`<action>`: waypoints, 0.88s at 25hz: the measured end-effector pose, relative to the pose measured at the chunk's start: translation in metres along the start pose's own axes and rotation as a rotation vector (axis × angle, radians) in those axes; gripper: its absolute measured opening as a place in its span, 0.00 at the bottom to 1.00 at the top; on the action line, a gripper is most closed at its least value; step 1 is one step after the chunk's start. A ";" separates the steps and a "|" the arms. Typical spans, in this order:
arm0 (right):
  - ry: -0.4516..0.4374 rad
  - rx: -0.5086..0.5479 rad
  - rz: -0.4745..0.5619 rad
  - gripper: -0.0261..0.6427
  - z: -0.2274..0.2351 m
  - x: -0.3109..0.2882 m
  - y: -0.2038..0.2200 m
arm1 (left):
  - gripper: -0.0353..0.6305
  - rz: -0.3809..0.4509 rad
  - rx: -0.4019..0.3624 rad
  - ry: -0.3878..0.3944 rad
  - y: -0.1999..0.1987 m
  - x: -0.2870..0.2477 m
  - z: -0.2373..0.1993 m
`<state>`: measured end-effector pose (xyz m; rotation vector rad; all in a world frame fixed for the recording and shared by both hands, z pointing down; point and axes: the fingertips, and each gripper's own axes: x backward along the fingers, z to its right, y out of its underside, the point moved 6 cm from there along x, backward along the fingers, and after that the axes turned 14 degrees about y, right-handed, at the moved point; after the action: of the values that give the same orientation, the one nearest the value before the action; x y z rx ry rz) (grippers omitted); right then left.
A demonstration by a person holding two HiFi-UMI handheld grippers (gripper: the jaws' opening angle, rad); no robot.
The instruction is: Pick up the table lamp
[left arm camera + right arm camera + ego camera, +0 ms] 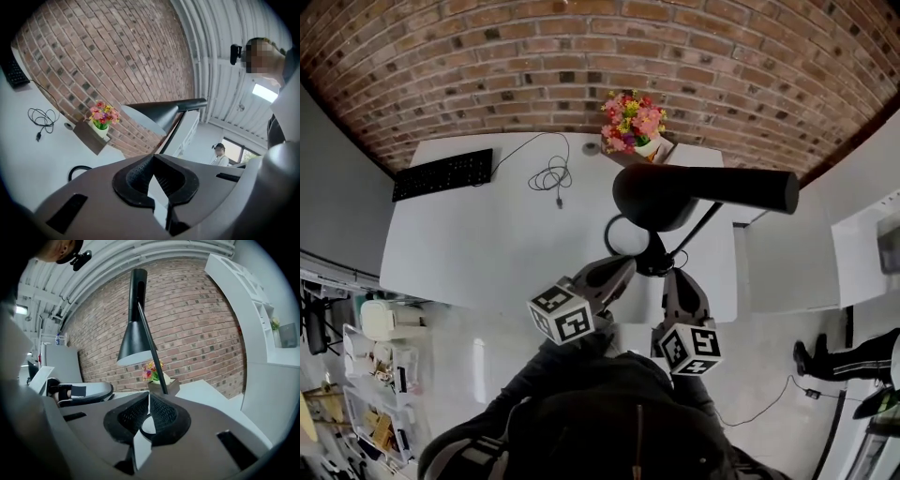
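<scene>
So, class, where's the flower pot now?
Head view, just right of centre: the flower pot sits at the table's far edge against the brick wall, behind the lamp's shade.

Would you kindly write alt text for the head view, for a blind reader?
A black table lamp is above a white table, with the left gripper and right gripper, both shut, meeting at its foot. A keyboard, cable and flowers sit further back.

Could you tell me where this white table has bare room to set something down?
The widest bare patch is the table's left and middle, between the keyboard and coiled cable at the back and the near edge. The right side is crowded: the table lamp takes it up, with the flower pot behind against the brick wall.
</scene>
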<state>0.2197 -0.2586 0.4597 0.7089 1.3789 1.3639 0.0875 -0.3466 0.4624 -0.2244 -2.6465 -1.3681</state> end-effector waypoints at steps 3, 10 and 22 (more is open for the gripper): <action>0.053 -0.005 0.028 0.06 0.006 -0.002 -0.001 | 0.06 0.021 0.052 0.084 -0.006 -0.003 -0.005; 0.054 0.063 0.079 0.06 0.015 -0.006 -0.009 | 0.17 0.126 0.275 0.185 -0.019 -0.005 -0.016; -0.001 0.147 0.062 0.23 0.014 -0.038 -0.014 | 0.38 0.397 0.601 0.346 -0.048 -0.029 -0.027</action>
<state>0.2478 -0.2913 0.4581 0.8549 1.4782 1.3194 0.1075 -0.3981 0.4336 -0.3667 -2.4061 -0.4186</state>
